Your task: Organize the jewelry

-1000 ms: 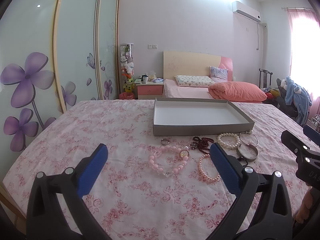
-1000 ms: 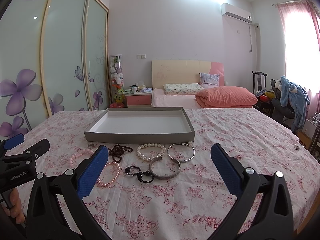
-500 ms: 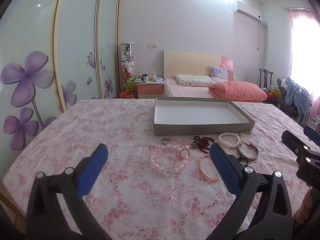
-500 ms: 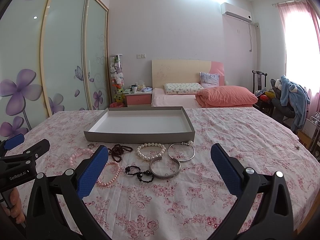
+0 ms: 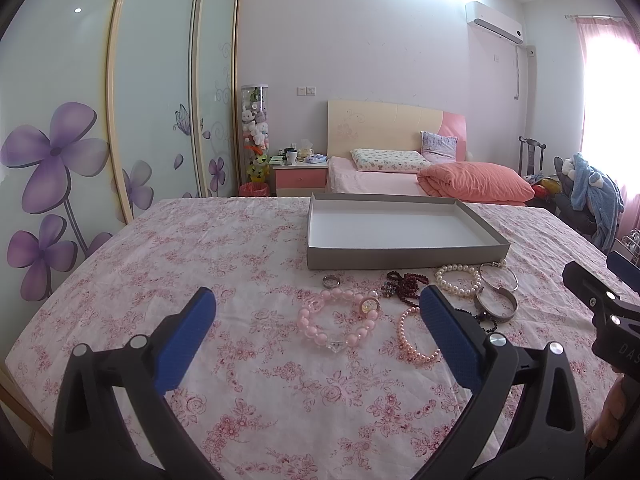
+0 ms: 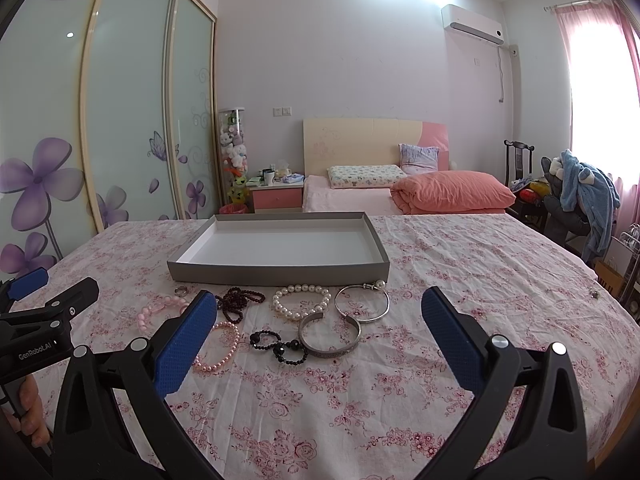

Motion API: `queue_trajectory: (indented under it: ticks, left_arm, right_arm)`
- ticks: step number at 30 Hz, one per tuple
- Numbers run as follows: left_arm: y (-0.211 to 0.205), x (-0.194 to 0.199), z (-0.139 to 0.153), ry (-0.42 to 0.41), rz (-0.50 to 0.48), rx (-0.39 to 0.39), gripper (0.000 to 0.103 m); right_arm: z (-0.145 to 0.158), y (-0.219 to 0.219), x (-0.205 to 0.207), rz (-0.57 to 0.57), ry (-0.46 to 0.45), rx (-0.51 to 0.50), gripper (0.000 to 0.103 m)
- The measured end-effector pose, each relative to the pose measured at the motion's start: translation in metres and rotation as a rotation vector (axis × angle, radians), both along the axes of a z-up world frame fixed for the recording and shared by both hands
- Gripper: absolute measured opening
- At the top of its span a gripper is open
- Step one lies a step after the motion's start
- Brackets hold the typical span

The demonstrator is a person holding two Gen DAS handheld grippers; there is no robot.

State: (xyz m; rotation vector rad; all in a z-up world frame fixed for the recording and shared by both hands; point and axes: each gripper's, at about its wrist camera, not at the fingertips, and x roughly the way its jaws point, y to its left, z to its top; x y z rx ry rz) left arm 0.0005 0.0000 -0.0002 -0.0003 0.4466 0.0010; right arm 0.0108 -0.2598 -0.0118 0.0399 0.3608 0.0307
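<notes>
Pink bedroom, floral-painted wardrobe doors (image 6: 120, 120), rose-print bedspread (image 6: 460, 280), left tongs (image 5: 318, 318) marked "GenRobot.AI" apart and empty, grey tray (image 6: 280, 272) just behind scattered bracelets (image 6: 302, 302), right tongs (image 6: 320, 314) apart and empty, air conditioner (image 6: 472, 24).

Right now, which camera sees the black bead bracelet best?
The right wrist view: the black bead bracelet lies in the open on the flowered bedspread, beside the silver cuff bangle. In the left wrist view, the left gripper's right finger hides most of it.
</notes>
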Motion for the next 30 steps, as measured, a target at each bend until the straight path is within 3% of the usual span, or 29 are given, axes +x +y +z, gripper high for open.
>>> queue_trajectory:
  ticks: [30]
  left_arm:
    - [0.0000,0.0000,-0.0001,0.005,0.000,-0.001,0.099]
  right_arm:
    - [0.0040,-0.0007,0.0004,0.001,0.006,0.000,0.101]
